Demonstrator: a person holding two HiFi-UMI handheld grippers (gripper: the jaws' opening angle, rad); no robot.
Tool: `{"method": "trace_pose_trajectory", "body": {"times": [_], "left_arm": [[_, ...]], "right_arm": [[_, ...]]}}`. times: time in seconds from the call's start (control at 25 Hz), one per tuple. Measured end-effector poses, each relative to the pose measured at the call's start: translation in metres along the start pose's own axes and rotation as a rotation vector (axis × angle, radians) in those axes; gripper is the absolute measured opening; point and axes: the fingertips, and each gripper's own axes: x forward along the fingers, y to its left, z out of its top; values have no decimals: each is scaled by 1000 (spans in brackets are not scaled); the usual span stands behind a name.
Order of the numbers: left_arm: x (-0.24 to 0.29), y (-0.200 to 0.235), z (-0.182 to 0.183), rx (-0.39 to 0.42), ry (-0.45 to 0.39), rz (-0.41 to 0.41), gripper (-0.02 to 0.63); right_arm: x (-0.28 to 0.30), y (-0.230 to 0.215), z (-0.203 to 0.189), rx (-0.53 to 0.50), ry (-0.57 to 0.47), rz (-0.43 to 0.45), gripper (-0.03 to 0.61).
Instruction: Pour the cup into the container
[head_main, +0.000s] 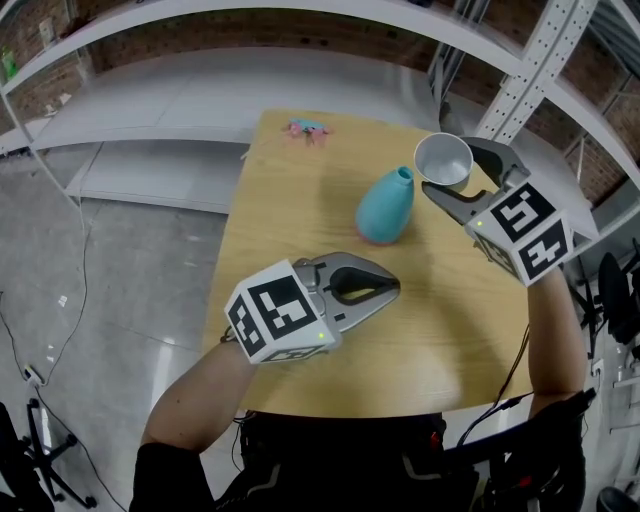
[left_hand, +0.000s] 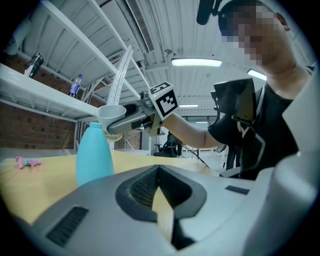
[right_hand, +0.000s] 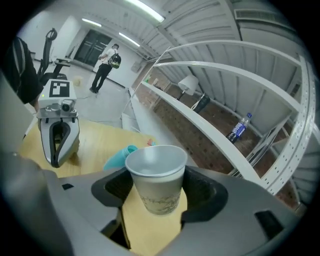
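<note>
The cup's (head_main: 443, 158) inside shows only as pale grey from above, so whether anything is in it cannot be made out. In the left gripper view its lower part sits behind the neck of the container (head_main: 385, 208), and whether the two touch cannot be told there. From the head view a thin gap shows between them. The near edge of the worktop (head_main: 300, 330) is hidden under the person's body and arms. A small pink thing (head_main: 308, 130) is too small to identify.

The right tool (head_main: 455, 172) stands spread wide, its two jaws pinching the cup at its sides. The cup is upright with its mouth up, lifted clear of the worktop. The container, a blue narrow-necked vase, stands just to the left of this tool and lower than the cup's rim.

The left tool (head_main: 392, 287) has its jaws pressed together with nothing between them. It is low over the worktop, with the container ahead of its tips and a little to the right, well apart from it.

Bare worktop lies all round the left tool and between the two tools. The pink thing lies far ahead of the left tool, at the worktop's far edge. Beyond that edge, and close to the right of the right tool, runs a metal shelf (head_main: 200, 100). A plastic bottle (right_hand: 239, 128) stands on it.
</note>
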Motion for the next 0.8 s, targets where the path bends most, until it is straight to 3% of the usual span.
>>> {"method": "trace_pose_trajectory", "body": {"times": [0.16, 0.8], "left_arm": [[1, 0, -1, 0, 0, -1, 2], [0, 2, 0, -2, 0, -2, 2]], "right_arm": [[5, 1, -3, -76, 46, -21, 311], [7, -5, 6, -221, 84, -74, 311]]}}
